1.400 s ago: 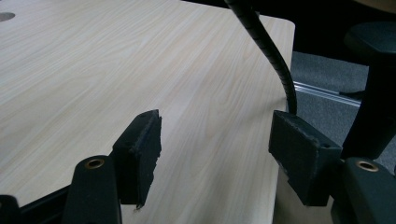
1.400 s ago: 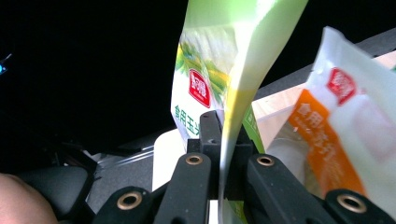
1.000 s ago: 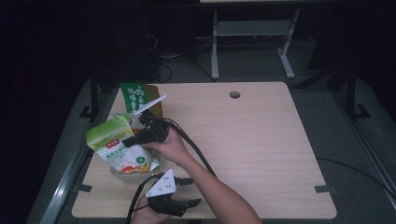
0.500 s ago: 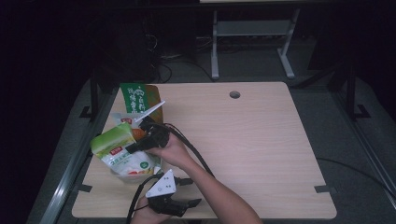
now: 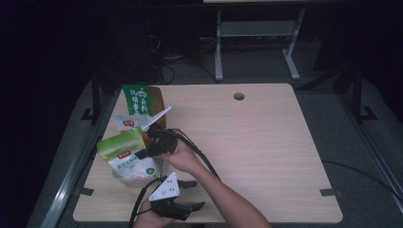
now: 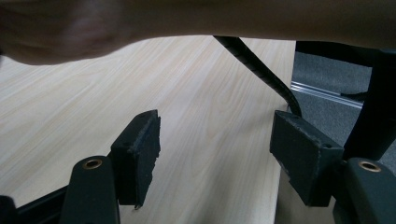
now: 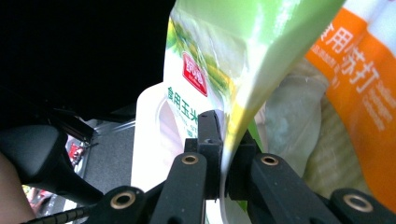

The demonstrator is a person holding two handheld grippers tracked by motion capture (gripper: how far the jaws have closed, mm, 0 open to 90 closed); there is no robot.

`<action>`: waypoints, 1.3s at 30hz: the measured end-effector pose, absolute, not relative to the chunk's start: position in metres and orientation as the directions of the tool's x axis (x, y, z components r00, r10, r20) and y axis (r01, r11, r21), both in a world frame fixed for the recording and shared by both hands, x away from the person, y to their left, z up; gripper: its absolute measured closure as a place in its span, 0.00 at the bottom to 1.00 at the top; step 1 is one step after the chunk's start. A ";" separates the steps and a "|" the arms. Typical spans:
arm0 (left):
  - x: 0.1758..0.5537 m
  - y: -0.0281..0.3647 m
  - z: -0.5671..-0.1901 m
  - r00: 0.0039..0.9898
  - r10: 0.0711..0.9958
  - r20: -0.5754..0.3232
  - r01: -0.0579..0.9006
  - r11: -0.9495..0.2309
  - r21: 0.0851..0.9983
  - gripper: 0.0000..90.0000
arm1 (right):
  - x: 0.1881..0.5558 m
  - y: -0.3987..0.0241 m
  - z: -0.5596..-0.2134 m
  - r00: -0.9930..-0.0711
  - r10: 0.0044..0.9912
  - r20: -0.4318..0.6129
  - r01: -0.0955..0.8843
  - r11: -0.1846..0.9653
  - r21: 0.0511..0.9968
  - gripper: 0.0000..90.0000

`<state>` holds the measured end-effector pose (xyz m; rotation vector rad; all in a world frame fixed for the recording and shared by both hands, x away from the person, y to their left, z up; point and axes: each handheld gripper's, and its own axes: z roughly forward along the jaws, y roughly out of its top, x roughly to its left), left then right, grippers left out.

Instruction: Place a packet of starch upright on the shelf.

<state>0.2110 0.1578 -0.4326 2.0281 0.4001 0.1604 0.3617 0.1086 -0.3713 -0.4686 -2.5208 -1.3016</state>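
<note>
Two grippers are working at the wooden table [image 5: 266,142] right now. Over on the left side, the right gripper [image 5: 142,153] is pinching the edge of a green and white bag [image 5: 124,154], its jaws having just been closing on the thin plastic and now clamped tight, as the right gripper view is showing. That bag is hanging tilted just above the table's left part, in front of a green packet [image 5: 138,99] and an orange packet [image 7: 359,93] just behind it. Meanwhile the left gripper [image 5: 187,206] is sitting at the near edge, jaws spread wide and holding nothing.
</note>
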 end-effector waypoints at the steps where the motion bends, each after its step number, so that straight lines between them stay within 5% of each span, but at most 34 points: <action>1: 0.211 0.158 -0.433 0.935 0.349 -0.059 0.214 -0.425 0.880 0.37 | 0.362 0.107 -0.373 -0.911 0.159 0.380 0.402 0.542 0.738 0.96; 26: 0.213 0.159 -0.433 0.932 0.358 -0.060 0.220 -0.427 0.877 0.37 | 0.362 0.093 -0.383 -0.897 0.161 0.412 0.428 0.551 0.716 0.96; 39: 0.214 0.160 -0.433 0.930 0.362 -0.061 0.223 -0.425 0.877 0.36 | 0.363 0.079 -0.374 -0.894 0.182 0.410 0.442 0.509 0.739 0.76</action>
